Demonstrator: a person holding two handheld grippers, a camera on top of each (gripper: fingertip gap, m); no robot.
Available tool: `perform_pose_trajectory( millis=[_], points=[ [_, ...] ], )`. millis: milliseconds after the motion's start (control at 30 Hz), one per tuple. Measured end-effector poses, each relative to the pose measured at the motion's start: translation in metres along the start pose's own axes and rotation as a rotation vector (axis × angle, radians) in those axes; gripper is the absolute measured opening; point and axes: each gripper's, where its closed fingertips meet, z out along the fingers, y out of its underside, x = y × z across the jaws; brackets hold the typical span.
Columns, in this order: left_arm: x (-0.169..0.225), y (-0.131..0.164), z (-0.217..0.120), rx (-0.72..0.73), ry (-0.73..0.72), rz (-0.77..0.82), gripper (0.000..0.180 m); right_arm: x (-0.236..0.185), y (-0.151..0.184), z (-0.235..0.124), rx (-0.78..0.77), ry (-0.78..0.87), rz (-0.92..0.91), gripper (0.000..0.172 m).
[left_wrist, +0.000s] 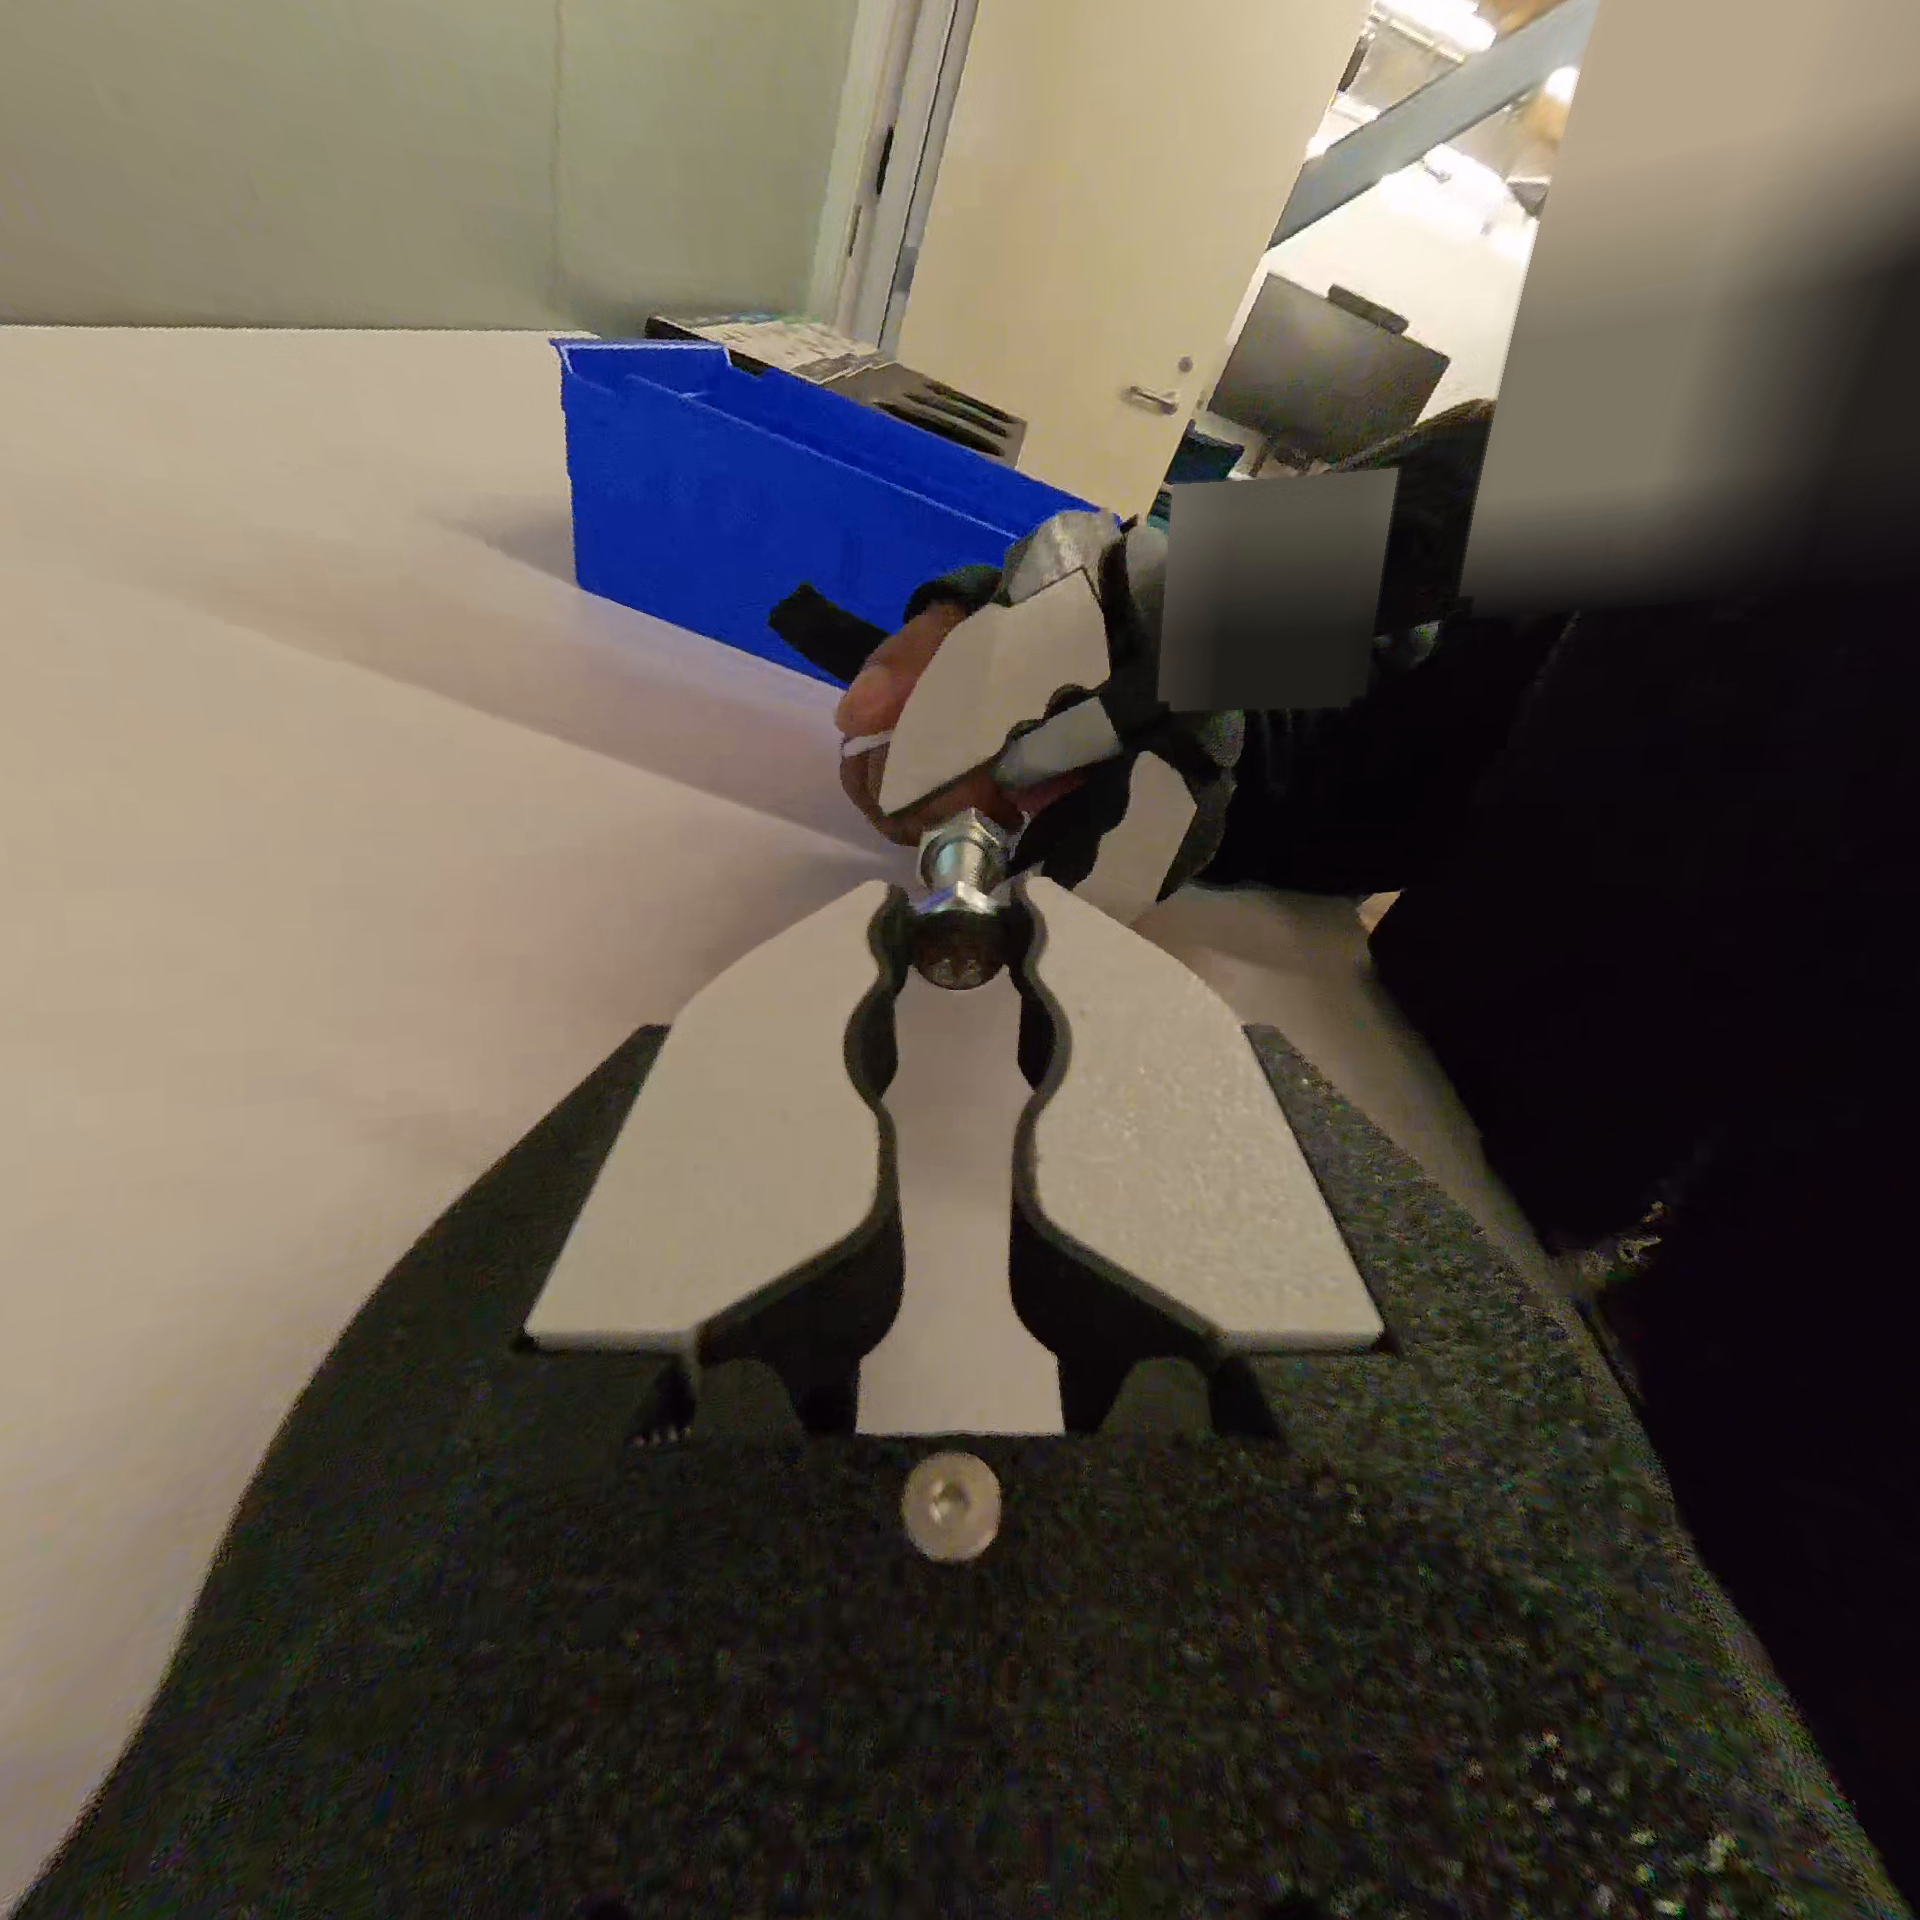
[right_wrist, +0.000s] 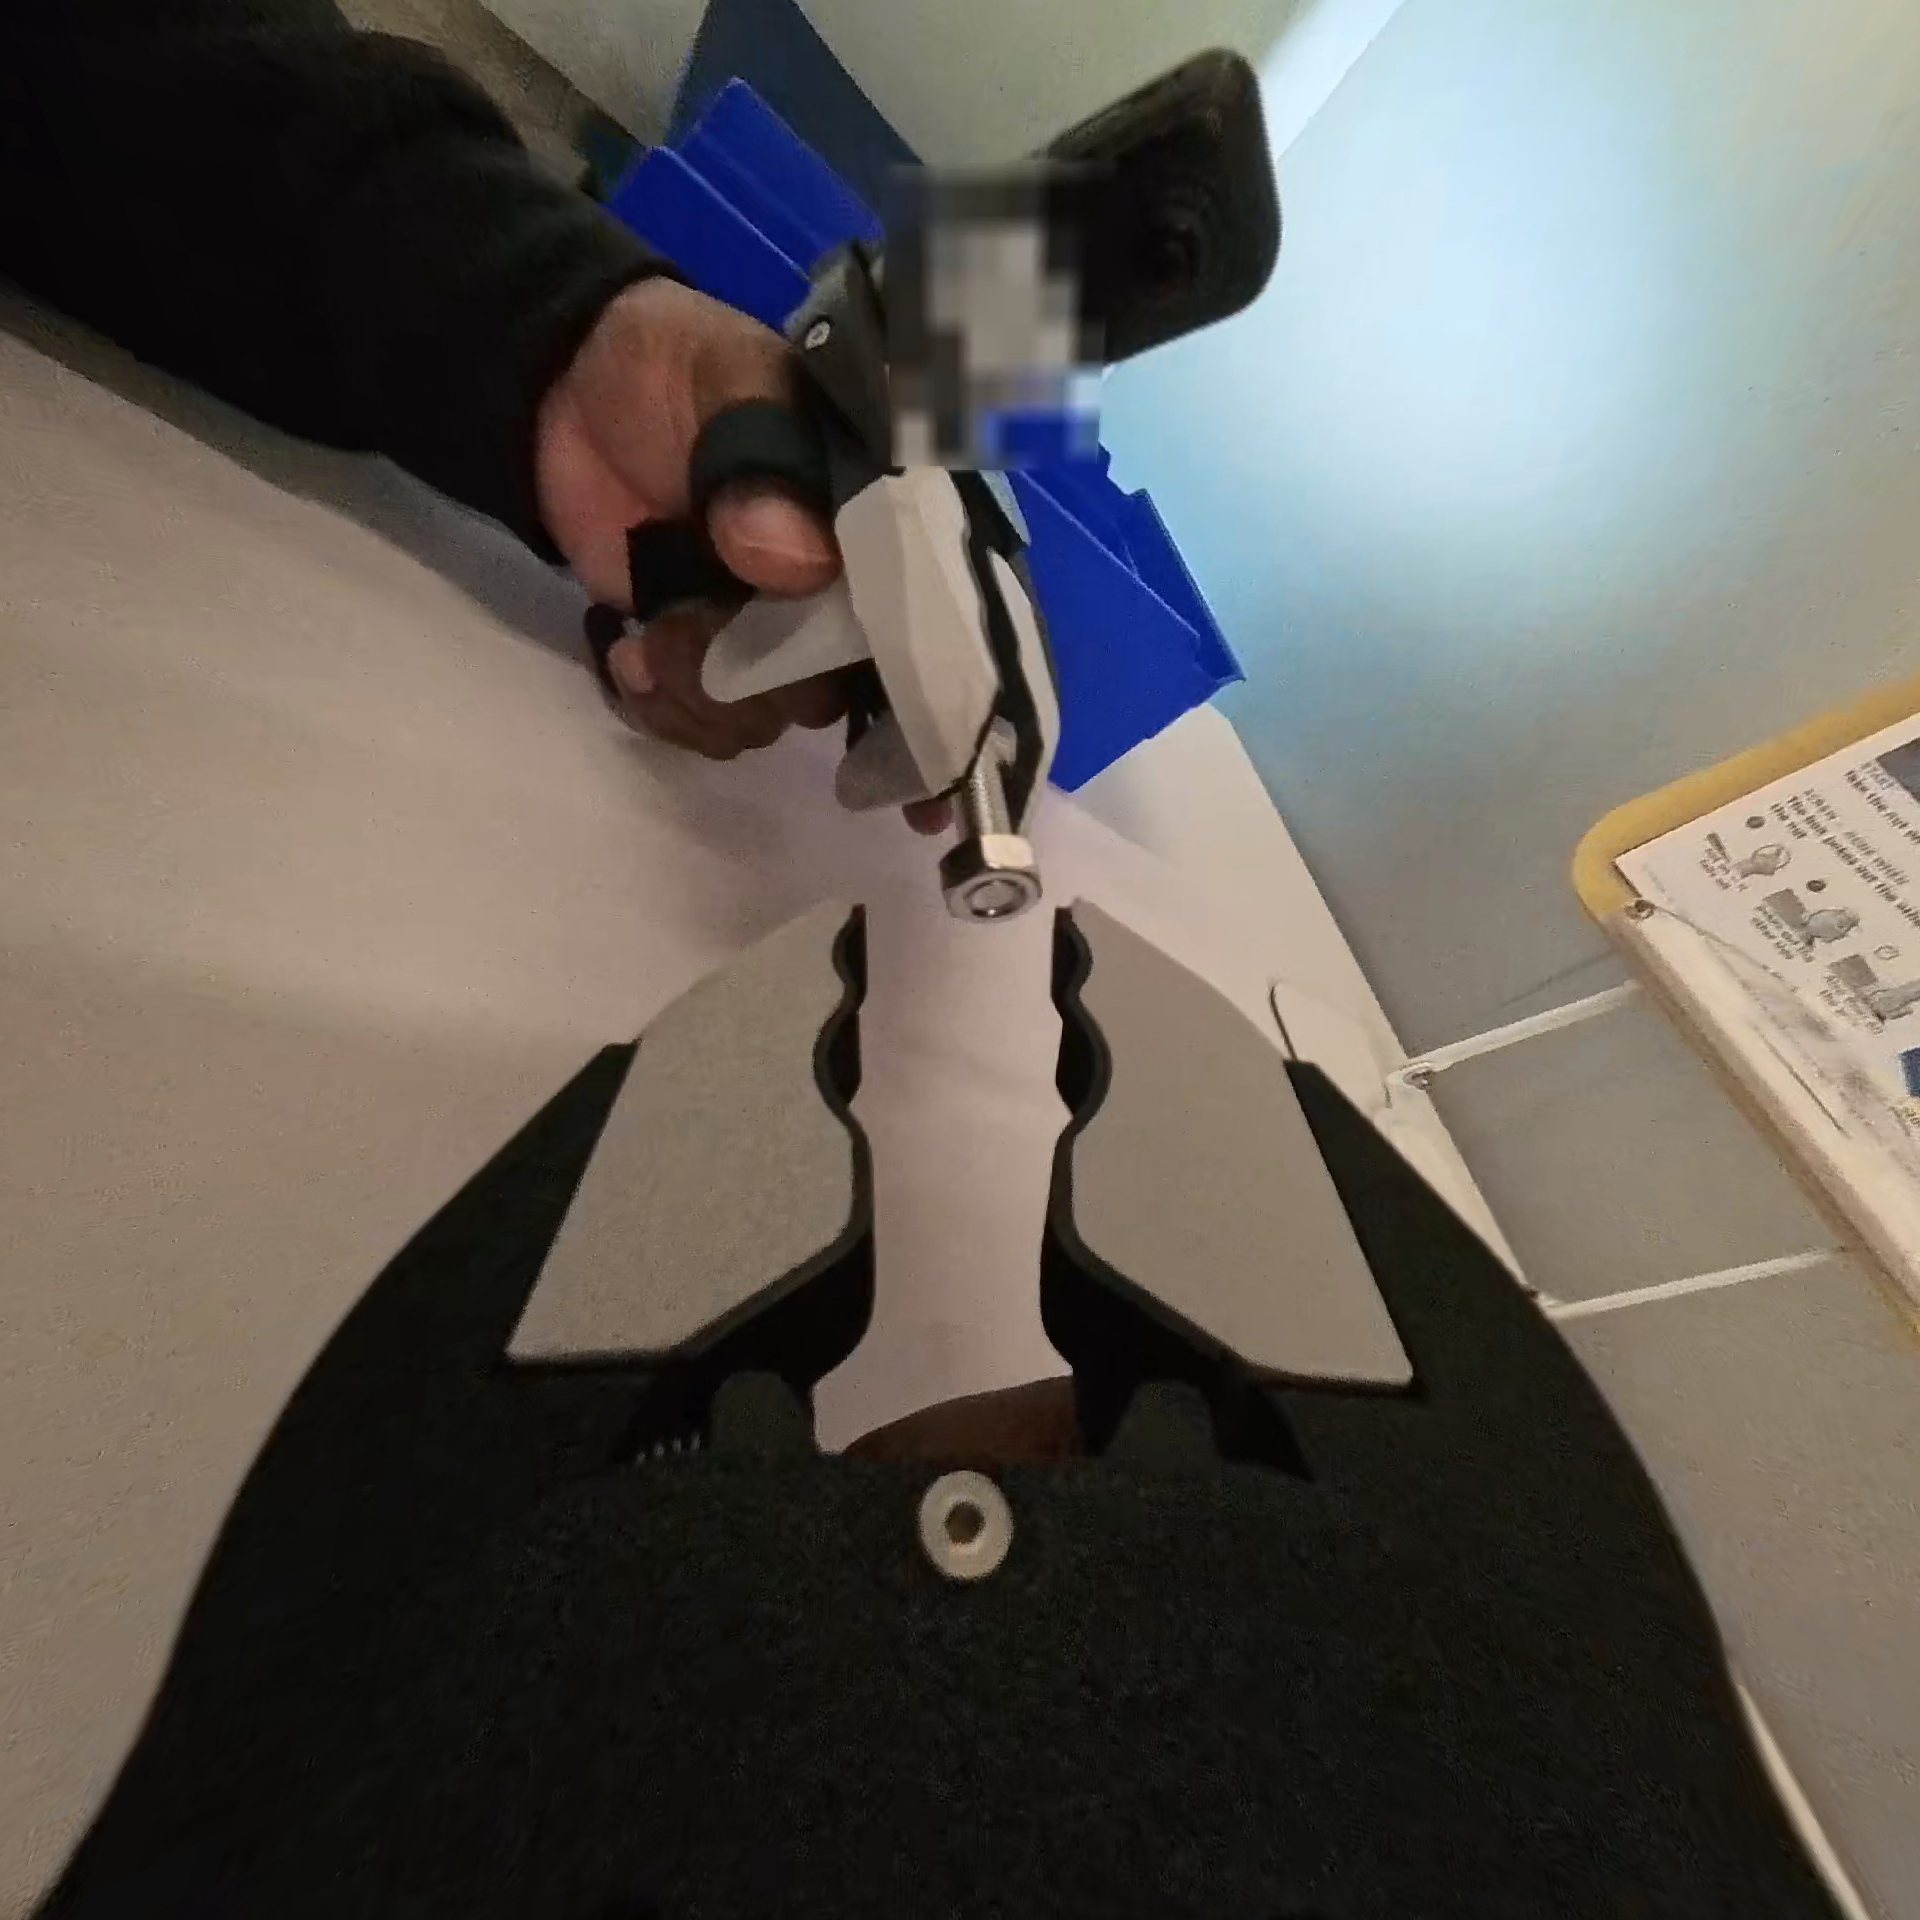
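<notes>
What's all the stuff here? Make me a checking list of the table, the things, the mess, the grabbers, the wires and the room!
Surface: white table, mostly bare.
Things: silver bolt with a nut on its far end.
Clutter: blue bin on the table; black box behind it.
Grippers: left gripper clamps the bolt's head end; right gripper is open, fingers either side of the nut, not touching in its own view.
Cables: white cords run to a yellow-edged printed sheet.
Surroundings: pale wall, door, dark monitor.
</notes>
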Motion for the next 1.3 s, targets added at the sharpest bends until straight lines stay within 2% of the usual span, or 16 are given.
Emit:
perform_pose_trajectory(
  millis=[133,200,300,400,500,567,633,667,767,867,1000,1067,1100,1167,1233,1300],
  points=[
    [0.006,0.003,0.002,-0.015,0.056,-0.051,0.018,0.004,-0.005,0.0,0.019,0.056,-0.039,0.027],
    [0.007,0.004,0.003,-0.017,0.069,-0.077,0.018,-0.001,-0.006,0.0,0.027,0.034,-0.051,0.018],
    [0.007,0.007,0.003,-0.036,0.077,-0.104,0.018,-0.005,-0.005,0.0,0.005,-0.035,0.034,0.017],
    [0.008,0.01,0.004,-0.062,0.063,-0.062,0.018,-0.01,-0.004,-0.002,-0.02,-0.211,0.367,0.017],
    [0.013,0.017,0.005,-0.124,0.053,0.083,0.018,-0.024,-0.006,-0.008,-0.067,-0.49,0.852,0.017],
    [0.016,0.021,0.008,-0.159,0.044,0.17,0.018,-0.031,-0.005,-0.012,-0.087,-0.615,1.055,0.018],
    [0.015,0.018,0.009,-0.138,0.035,0.155,0.018,-0.027,-0.003,-0.01,-0.048,-0.577,1.017,0.021],
    [0.013,0.015,0.008,-0.115,0.032,0.128,0.018,-0.025,-0.003,-0.008,-0.039,-0.53,0.946,0.035],
    [0.007,0.003,0.001,-0.027,0.035,0.03,0.018,-0.01,0.002,-0.003,-0.027,-0.299,0.587,0.049],
    [0.005,-0.003,-0.002,0.024,0.054,-0.055,0.018,0.005,-0.003,-0.002,-0.007,-0.062,0.221,0.048],
    [0.006,-0.001,0.0,0.017,0.07,-0.096,0.018,0.007,-0.009,-0.002,0.003,0.04,0.053,0.039],
    [0.007,0.001,0.001,0.002,0.07,-0.089,0.018,0.005,-0.007,-0.001,-0.015,0.033,0.028,0.029],
    [0.007,0.002,0.002,-0.001,0.07,-0.085,0.018,0.001,-0.007,-0.001,-0.02,0.003,0.035,0.018],
    [0.008,0.004,0.002,-0.018,0.069,-0.071,0.018,-0.004,-0.005,-0.001,-0.032,-0.068,0.129,0.017],
    [0.008,0.009,0.004,-0.057,0.05,-0.021,0.018,-0.009,-0.003,-0.003,-0.052,-0.199,0.337,0.017],
    [0.012,0.012,0.006,-0.088,0.039,0.072,0.018,-0.017,-0.005,-0.007,-0.07,-0.368,0.631,0.017]
  ],
)
